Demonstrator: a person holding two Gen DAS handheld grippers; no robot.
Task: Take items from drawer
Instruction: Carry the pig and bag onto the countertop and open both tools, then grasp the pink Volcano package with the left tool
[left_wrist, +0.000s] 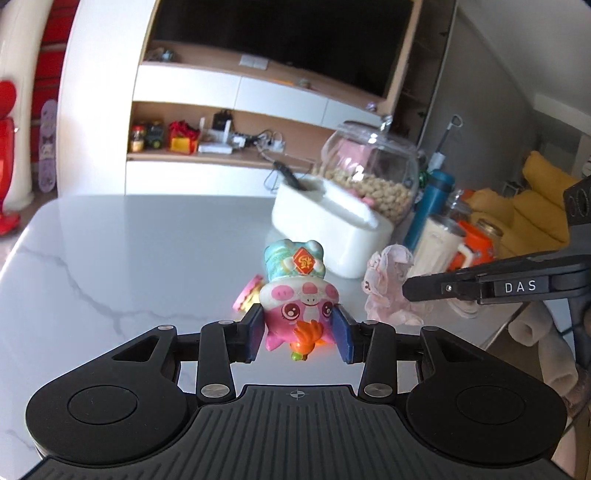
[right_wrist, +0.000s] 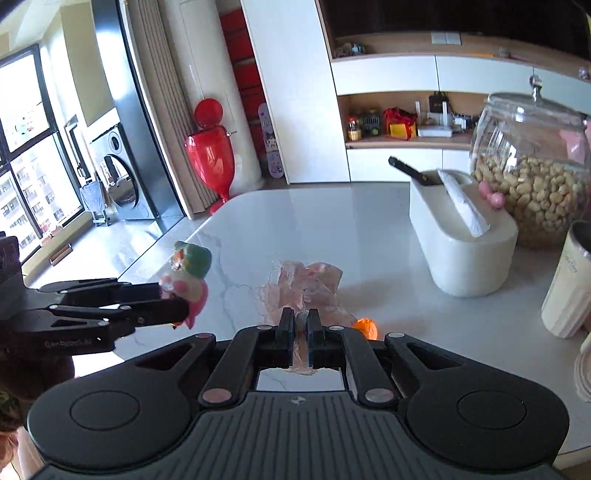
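My left gripper (left_wrist: 299, 332) is shut on a pink pig figurine (left_wrist: 295, 295) with a teal hat, held above the white marble table (left_wrist: 110, 258). The same pig figurine (right_wrist: 186, 280) shows at the left of the right wrist view, between the left gripper's fingers (right_wrist: 162, 306). My right gripper (right_wrist: 301, 332) is shut on a crumpled pink plastic wrapper (right_wrist: 303, 284) over the table. In the left wrist view the wrapper (left_wrist: 388, 284) hangs from the right gripper's fingertip (left_wrist: 413, 288). No drawer shows in either view.
A white lidded box (right_wrist: 461, 251) with a black handle sticking out stands behind, next to a glass jar of peanuts (right_wrist: 535, 184). A cream tumbler (right_wrist: 569, 280) stands at the right. A small orange piece (right_wrist: 365, 328) lies on the table (right_wrist: 332, 214). A pink-yellow item (left_wrist: 247, 291) lies behind the pig.
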